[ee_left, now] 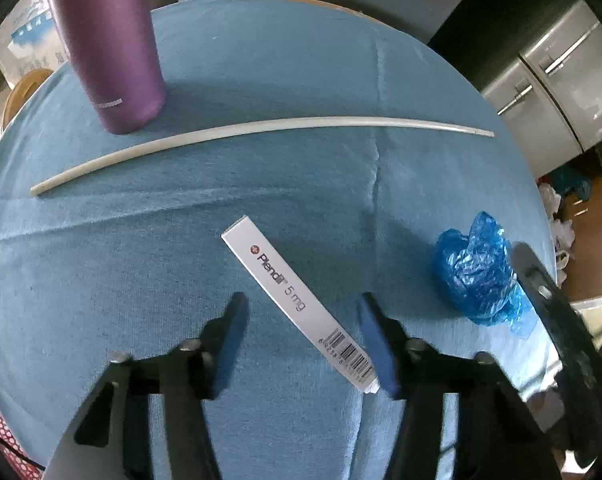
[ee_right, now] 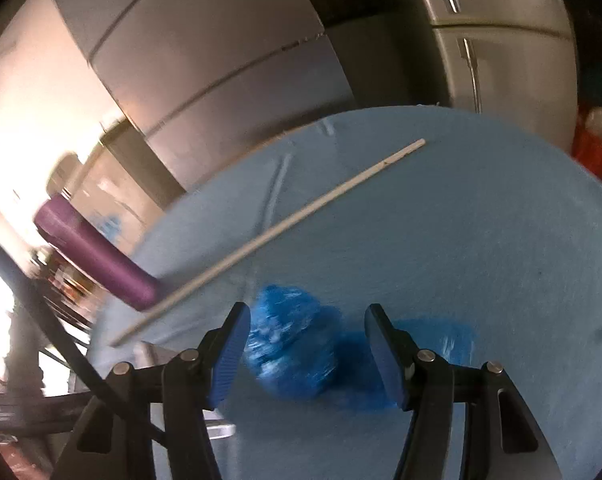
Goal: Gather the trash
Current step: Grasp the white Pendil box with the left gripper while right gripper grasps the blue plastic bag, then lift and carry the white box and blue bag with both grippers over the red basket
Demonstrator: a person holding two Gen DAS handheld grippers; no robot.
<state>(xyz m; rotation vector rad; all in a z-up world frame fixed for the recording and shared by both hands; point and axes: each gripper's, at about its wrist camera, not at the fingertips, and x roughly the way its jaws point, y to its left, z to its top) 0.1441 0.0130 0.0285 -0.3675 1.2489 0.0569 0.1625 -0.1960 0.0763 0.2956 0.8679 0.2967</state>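
Observation:
A white Plendil 5 mg box [ee_left: 297,304] lies on the blue tablecloth [ee_left: 261,60], between the open jaws of my left gripper [ee_left: 303,320]; its barcode end lies against the right finger. A crumpled blue plastic wad [ee_left: 477,272] lies to the right of it. In the right wrist view the same blue wad [ee_right: 293,344] sits between the open jaws of my right gripper [ee_right: 305,340], nearer the left finger. A long white stick [ee_left: 261,128] lies across the cloth and also shows in the right wrist view [ee_right: 277,228].
A purple bottle [ee_left: 109,40] stands at the table's far left, next to the stick; it also shows in the right wrist view [ee_right: 97,256]. Grey cabinets [ee_left: 549,80] stand beyond the table. The right gripper's body [ee_left: 557,320] crosses the left view's right edge.

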